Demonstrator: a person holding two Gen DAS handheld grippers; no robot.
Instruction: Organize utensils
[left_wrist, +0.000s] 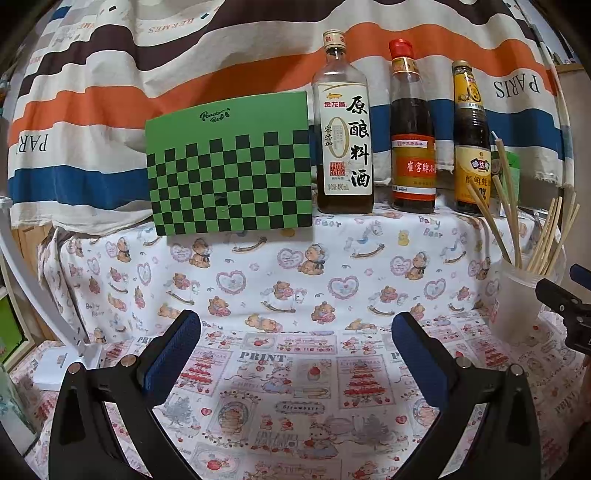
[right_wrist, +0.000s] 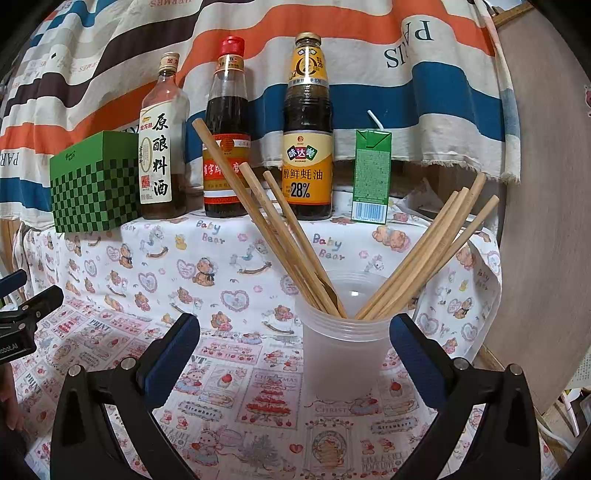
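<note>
Chopsticks are standing splayed in a translucent cup on the worktop. Right hand-held gripper is hovering open, jaws wide, the cup between its fingers. Left hand-held gripper is hovering open, holding nothing.

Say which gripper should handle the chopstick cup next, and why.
Right. The right gripper is open with the translucent cup of chopsticks just ahead of its fingers. The open left gripper faces bare tablecloth, the cup off to its right.
</note>
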